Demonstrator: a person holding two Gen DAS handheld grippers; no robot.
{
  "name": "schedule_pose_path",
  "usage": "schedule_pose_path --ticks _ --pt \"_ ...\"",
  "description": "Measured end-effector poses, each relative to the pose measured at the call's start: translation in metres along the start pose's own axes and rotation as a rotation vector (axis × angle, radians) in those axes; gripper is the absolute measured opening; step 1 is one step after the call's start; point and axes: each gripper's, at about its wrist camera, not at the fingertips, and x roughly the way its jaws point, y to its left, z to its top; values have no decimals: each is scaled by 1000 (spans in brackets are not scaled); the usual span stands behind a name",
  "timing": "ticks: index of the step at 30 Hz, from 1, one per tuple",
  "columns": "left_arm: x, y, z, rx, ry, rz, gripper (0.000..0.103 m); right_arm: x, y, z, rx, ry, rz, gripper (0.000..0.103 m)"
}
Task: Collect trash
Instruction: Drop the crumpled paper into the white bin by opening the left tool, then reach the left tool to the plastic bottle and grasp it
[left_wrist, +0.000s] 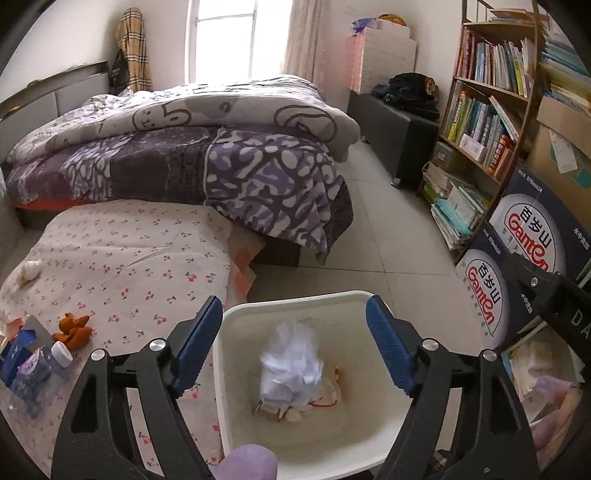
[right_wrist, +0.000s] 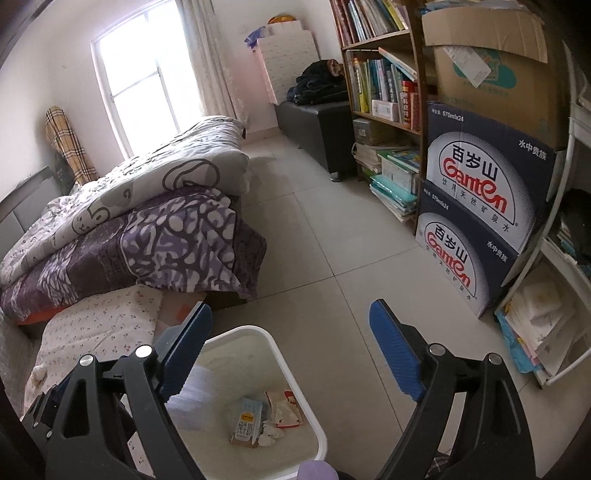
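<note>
Both hand-held grippers gape empty over white bin (left_wrist: 236, 369) holding crumpled plastic (left_wrist: 291, 365).

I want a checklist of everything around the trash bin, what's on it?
Surface: cherry-print cloth beside the bin.
Job's things: white bin holds a white crumpled bag, which looks mid-fall, and a milk carton; orange peel, small jar, blue box wait on the cloth.
Clutter: water cartons.
Grippers: left gripper and right gripper open, empty.
Cables: nothing seen.
Surroundings: bed, bookshelf.
</note>
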Motion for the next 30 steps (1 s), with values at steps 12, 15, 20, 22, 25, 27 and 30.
schedule_pose_path --ticks 12,15,20,22,25,27,30 --pt "-24 35 -1 -45 -34 90 81 -9 38 -11 -61 -20 14 88" --pt "-31 52 -2 -73 -40 123 84 -12 54 -17 -94 -29 24 88" --pt "-41 78 -4 -111 -42 167 85 -17 82 -27 -140 -33 47 89" --pt "-46 89 -6 -123 -46 183 85 -18 92 -31 -155 -33 55 89" --pt "-54 103 -10 -126 -55 220 86 -20 109 -37 -176 -32 73 89" --pt "-58 113 -13 -134 -55 238 86 -21 118 -41 -191 -33 81 89" --pt "-65 129 -16 -144 -58 270 87 -23 135 -49 -215 -23 100 89"
